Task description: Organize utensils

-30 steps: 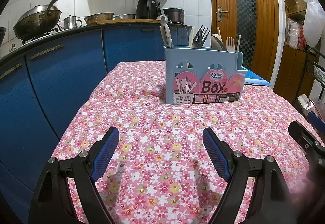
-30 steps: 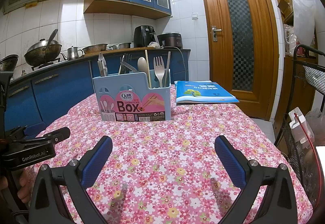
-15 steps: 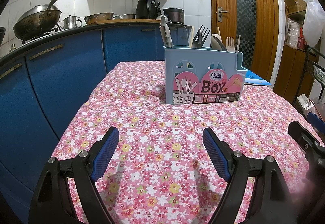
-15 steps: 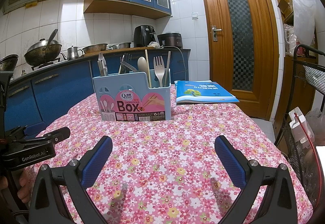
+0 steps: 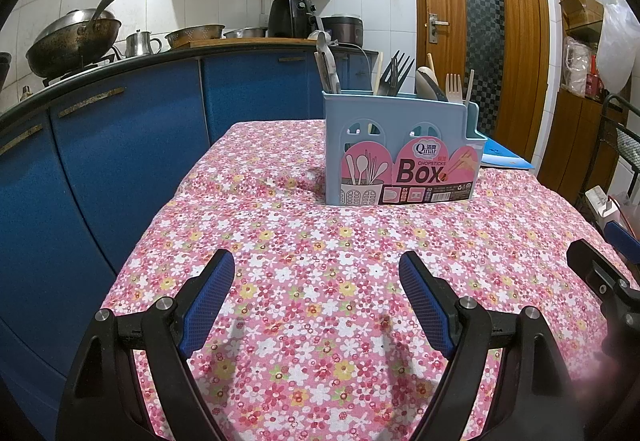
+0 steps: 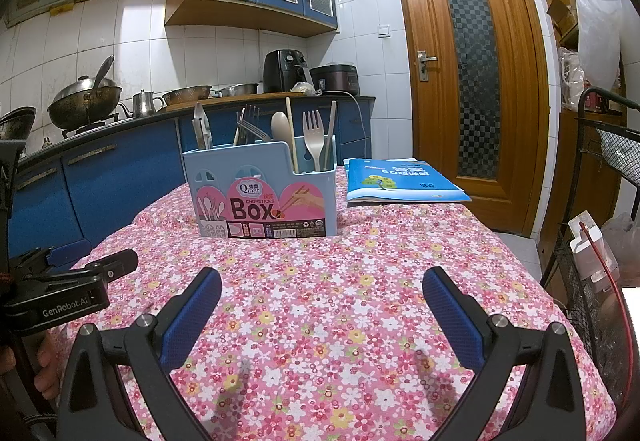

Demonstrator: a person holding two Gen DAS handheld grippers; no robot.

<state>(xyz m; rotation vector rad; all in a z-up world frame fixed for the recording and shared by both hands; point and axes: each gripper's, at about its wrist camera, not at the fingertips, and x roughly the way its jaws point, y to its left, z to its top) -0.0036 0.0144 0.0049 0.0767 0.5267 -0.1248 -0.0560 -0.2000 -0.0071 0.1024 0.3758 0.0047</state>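
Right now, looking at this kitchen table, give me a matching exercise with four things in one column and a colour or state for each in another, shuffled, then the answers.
Things:
1. utensil box
2. book
3. left gripper
4. tablecloth

Descriptions:
A. pink floral
B. open, holding nothing
C. lying flat behind and to the right of the holder
D. light blue, standing upright with forks and spoons in it

Pairs: 1-D, 2-C, 3-B, 4-A

Both wrist views face the utensil box (image 5: 400, 149) from low, near the table (image 6: 320, 321).
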